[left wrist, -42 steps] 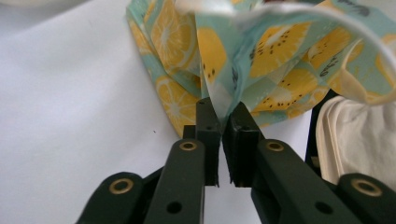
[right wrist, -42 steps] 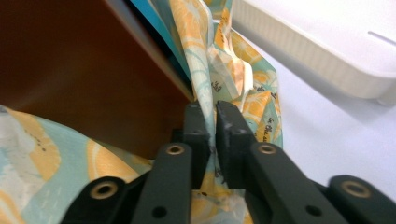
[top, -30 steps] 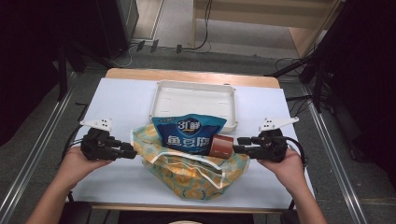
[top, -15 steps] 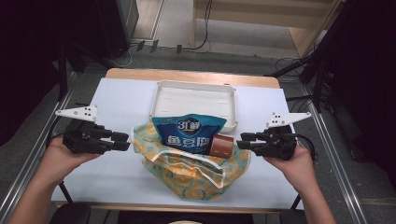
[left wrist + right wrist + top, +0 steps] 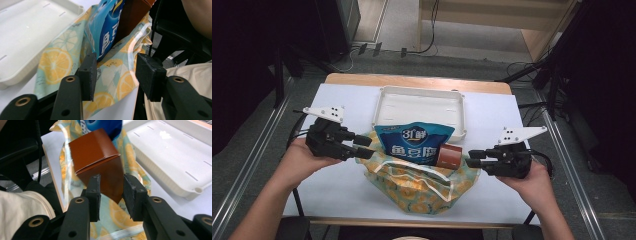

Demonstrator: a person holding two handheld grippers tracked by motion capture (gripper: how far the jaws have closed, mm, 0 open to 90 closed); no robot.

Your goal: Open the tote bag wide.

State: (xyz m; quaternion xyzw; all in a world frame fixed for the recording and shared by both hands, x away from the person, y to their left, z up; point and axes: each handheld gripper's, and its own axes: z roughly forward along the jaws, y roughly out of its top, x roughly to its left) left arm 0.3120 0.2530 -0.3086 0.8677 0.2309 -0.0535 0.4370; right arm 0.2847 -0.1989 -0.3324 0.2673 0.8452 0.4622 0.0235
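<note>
High view: the lemon-print bag [image 5: 422, 187] lies on the table [image 5: 337, 185], near of the white tray [image 5: 419, 107], with a blue snack packet [image 5: 419, 145] and a brown box [image 5: 450, 156] on it. The left gripper [image 5: 364, 147], spread and just opening, hangs by the bag's left edge, holding nothing. The right gripper [image 5: 474, 159], just narrowing but still parted, points at the box, holding nothing.

Lab-type recording bay: white tabletop [image 5: 337, 185] inside metal frame rails [image 5: 249, 165], cables [image 5: 412, 50] on grey floor, black stands [image 5: 557, 75].
</note>
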